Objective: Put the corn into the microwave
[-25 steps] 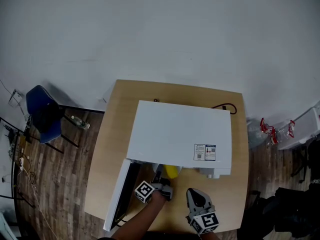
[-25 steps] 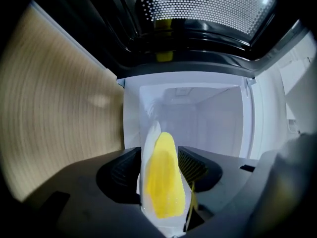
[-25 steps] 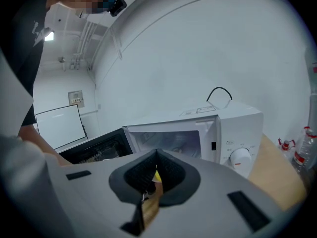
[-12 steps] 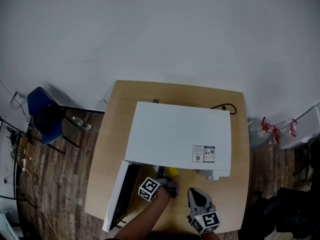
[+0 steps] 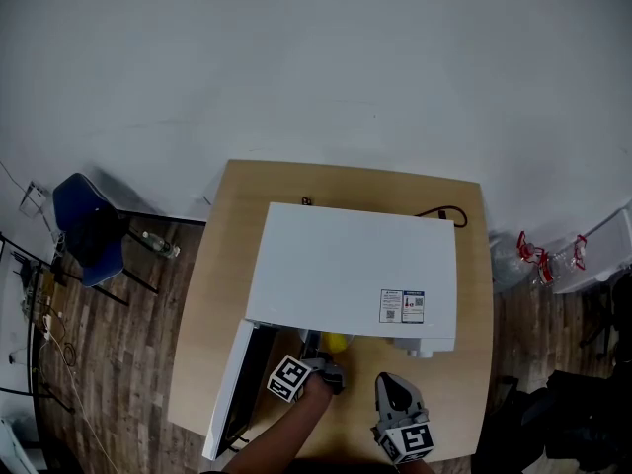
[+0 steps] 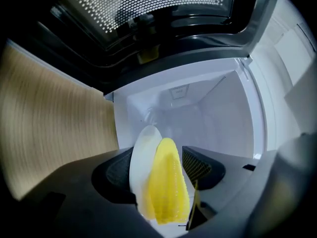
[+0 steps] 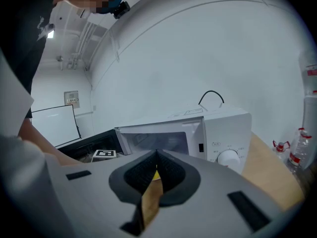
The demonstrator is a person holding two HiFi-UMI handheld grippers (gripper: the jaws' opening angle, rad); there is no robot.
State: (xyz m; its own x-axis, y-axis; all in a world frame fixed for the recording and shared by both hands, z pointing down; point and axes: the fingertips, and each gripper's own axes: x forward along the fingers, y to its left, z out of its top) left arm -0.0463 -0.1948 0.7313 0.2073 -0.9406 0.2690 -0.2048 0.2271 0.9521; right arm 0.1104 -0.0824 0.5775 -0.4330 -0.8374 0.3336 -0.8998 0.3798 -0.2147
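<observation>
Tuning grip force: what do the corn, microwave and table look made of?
Corn: likely moulded plastic, a toy; glossy, even yellow kernels, smooth pale husk.
Microwave: probably painted sheet metal; flat, uniform white top.
Table: wood or wood-look laminate; light grain lines.

The corn (image 6: 166, 182), a yellow cob with a pale husk leaf on its left side, is seen upright at the mouth of the white microwave (image 5: 355, 270). The microwave's door (image 5: 235, 388) is swung open to the left.
</observation>
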